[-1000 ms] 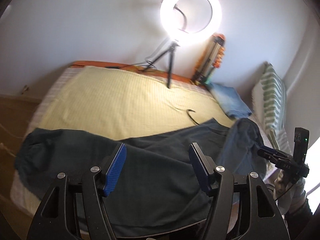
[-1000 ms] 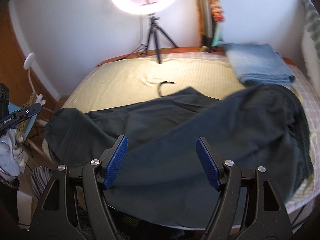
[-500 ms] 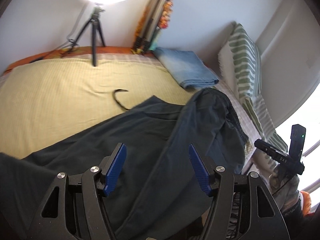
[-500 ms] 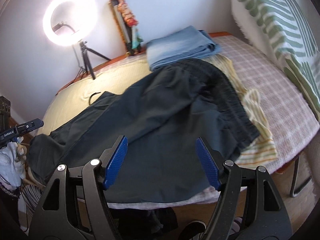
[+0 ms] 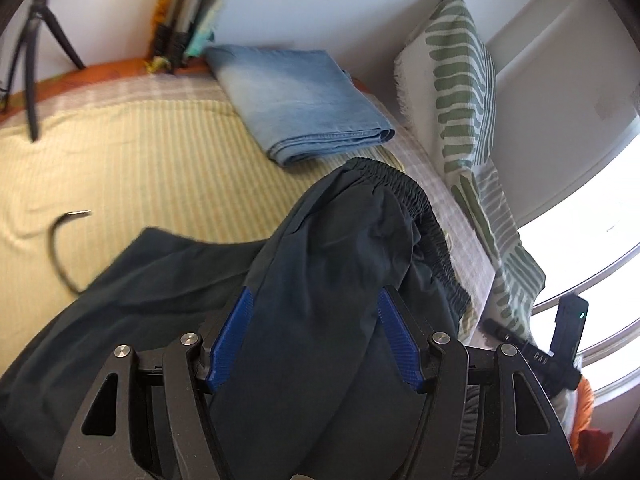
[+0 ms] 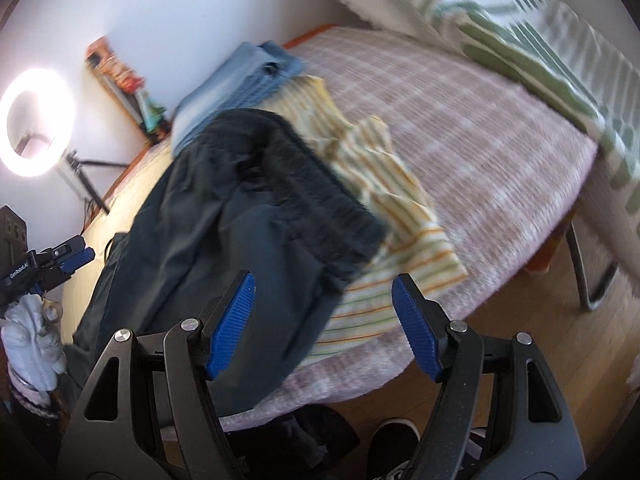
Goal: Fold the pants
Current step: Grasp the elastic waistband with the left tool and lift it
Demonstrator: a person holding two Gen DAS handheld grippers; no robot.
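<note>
Dark navy pants point(image 5: 328, 264) lie spread across the bed, their gathered elastic waistband point(image 5: 424, 208) toward the pillow end. My left gripper point(image 5: 314, 344) is open and empty, hovering just above the pants' upper part. In the right wrist view the pants point(image 6: 224, 220) lie with the waistband point(image 6: 320, 196) resting on a striped yellow cloth point(image 6: 384, 220). My right gripper point(image 6: 324, 320) is open and empty, over the bed's near edge by the waistband corner. The left gripper also shows in the right wrist view point(image 6: 60, 260) at far left.
Folded light-blue jeans point(image 5: 300, 96) lie at the back of the bed. A green-striped pillow point(image 5: 464, 92) leans against the wall at right. A ring light point(image 6: 36, 120) on a tripod point(image 5: 32, 52) stands behind the bed. A black hook-shaped cord point(image 5: 60, 244) lies on the yellow sheet. Wooden floor point(image 6: 520, 300) beyond the bed edge.
Both grippers have swung right toward the waistband end of the pants and come closer to the fabric. Both stay open and empty. The pants have not moved.
</note>
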